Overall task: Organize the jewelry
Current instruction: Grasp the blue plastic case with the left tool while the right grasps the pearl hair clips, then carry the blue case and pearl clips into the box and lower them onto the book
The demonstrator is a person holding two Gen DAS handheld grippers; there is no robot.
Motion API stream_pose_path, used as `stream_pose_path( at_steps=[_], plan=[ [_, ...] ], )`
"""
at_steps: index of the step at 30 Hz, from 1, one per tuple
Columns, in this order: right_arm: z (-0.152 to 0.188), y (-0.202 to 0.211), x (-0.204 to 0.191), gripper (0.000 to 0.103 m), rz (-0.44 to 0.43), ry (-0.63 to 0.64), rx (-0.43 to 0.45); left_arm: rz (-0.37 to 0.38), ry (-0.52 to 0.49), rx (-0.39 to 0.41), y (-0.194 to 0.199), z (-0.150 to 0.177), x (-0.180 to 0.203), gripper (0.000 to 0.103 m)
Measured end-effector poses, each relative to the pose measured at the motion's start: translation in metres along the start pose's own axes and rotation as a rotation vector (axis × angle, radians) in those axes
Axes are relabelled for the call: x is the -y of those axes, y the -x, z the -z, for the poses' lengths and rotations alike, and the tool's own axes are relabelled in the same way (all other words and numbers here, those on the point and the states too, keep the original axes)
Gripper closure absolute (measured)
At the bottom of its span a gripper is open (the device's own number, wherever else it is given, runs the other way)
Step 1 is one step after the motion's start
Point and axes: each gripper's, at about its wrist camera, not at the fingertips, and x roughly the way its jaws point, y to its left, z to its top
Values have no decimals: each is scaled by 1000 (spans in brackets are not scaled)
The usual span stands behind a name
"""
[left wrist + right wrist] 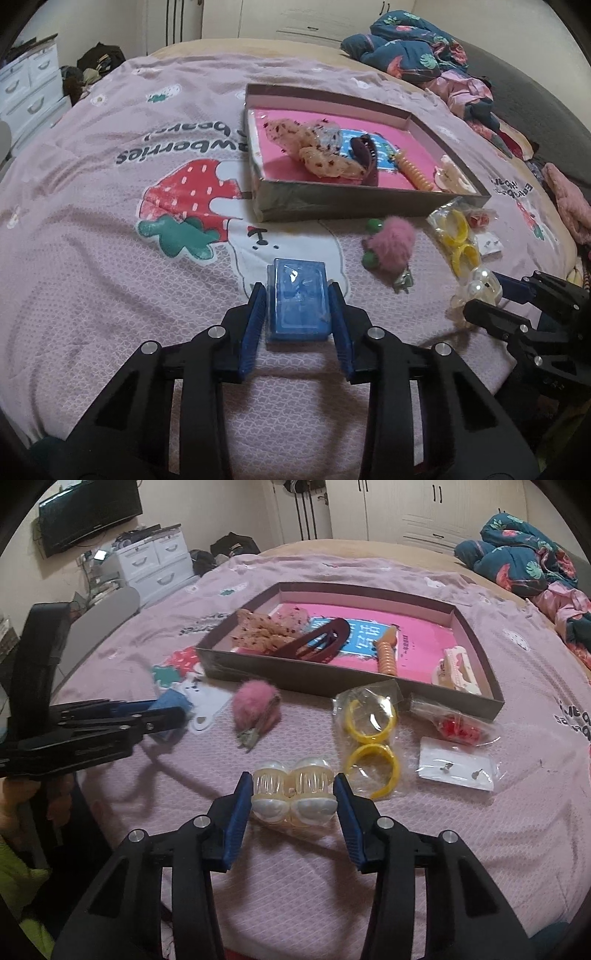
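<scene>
My left gripper point(297, 291) is closed on a small blue plastic box point(298, 302), resting on the pink bedspread. My right gripper point(293, 784) has its jaws against a pair of pearl-and-clear hair clips point(293, 794) lying on the bed; they also show in the left wrist view point(480, 286). A shallow brown tray point(476, 701) with a pink floor holds a floral scrunchie point(269, 629), a dark red clip point(317, 642), an orange coil tie point(388, 655) and a cream claw clip point(456, 668).
In front of the tray lie a pink pompom clip point(256, 707), bagged yellow bangles point(371, 738), a bag of red pieces point(458, 727) and an earring card point(456, 768). Bundled clothes point(524, 557) lie at the far right; white drawers point(155, 561) stand far left.
</scene>
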Motion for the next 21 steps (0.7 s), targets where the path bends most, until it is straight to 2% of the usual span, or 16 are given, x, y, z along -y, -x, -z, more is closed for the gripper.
stream_pose_path(
  at_steps=[9, 21],
  plan=[
    [-4, 25, -11, 60, -38, 16, 49, 14, -27, 57, 25, -5, 15, 77],
    [-14, 61, 9, 60, -22, -24, 141, 50, -70, 112, 47, -19, 42, 77]
  ],
)
